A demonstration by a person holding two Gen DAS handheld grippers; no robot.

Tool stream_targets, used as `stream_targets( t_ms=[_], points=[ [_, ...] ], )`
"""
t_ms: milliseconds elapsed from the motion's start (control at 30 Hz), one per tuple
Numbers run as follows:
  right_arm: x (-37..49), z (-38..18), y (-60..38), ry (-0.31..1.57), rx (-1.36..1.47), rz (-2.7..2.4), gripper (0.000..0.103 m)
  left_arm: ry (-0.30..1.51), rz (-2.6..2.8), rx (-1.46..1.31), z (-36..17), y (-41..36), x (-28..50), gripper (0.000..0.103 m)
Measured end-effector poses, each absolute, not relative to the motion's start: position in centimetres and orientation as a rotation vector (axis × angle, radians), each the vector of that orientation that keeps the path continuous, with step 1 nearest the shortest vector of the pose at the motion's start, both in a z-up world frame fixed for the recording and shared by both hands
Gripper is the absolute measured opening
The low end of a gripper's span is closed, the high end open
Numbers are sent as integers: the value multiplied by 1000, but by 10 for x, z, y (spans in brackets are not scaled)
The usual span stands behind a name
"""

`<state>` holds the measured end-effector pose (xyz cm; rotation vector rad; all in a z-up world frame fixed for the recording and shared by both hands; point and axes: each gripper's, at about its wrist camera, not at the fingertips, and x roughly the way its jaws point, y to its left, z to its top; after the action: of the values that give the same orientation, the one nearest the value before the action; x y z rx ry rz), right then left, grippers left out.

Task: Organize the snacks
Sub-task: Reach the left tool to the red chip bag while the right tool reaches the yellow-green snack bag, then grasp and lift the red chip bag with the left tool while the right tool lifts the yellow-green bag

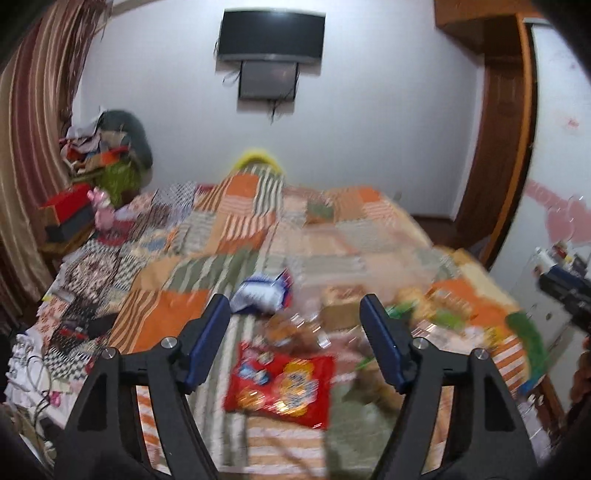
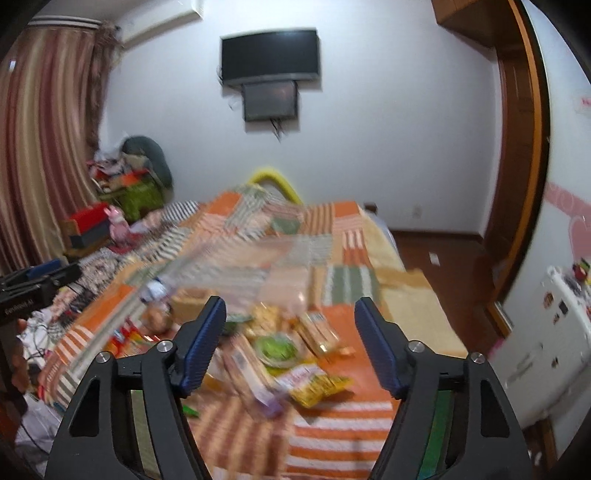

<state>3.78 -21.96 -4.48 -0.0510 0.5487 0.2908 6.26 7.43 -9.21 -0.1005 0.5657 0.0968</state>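
Snack packs lie scattered on a patchwork bed cover (image 1: 229,221). In the left wrist view a red snack bag (image 1: 284,386) lies just below my open, empty left gripper (image 1: 295,314), with a blue-white bag (image 1: 264,293) and a brown pack (image 1: 291,328) beyond it. In the right wrist view my open, empty right gripper (image 2: 290,317) hovers over a green-lidded cup (image 2: 279,349), a yellow bag (image 2: 317,384) and several long biscuit packs (image 2: 247,369). Both views are motion-blurred.
A TV (image 1: 271,35) hangs on the far wall. Boxes and a pink toy (image 1: 103,210) crowd the left bedside by the striped curtain (image 1: 33,147). A wooden door frame (image 1: 506,147) and a white fridge (image 2: 550,339) stand right. Cables (image 1: 33,369) lie at the bed's left edge.
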Motion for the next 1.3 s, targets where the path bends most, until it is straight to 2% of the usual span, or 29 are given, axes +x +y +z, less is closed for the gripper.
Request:
stream_targets(
  t_ms=[233,333,467,533,733,800,1000,1300],
  points=[
    [56,-69,-242,685,-47,216,66,744,99,-49,-151,91,87,74],
    [65,-83,-247,744,-32,202,66,810,80,-117,-173,100,96,82],
    [73,-101,-252,811,-34,188,66,866,36,-211,-199,107,104,87],
    [76,-110,-254,844,-39,183,66,882,16,-238,-208,107,108,94],
    [81,-121,-256,906,6,207,66,973,7,-243,-230,101,123,98],
    [82,-122,-253,914,11,227,66,986,13,-231,-235,98,126,103],
    [88,-130,-239,937,-4,273,66,979,16,-173,-243,91,133,103],
    [90,-135,-240,976,42,323,68,1023,-25,-232,-250,99,141,103]
  ],
)
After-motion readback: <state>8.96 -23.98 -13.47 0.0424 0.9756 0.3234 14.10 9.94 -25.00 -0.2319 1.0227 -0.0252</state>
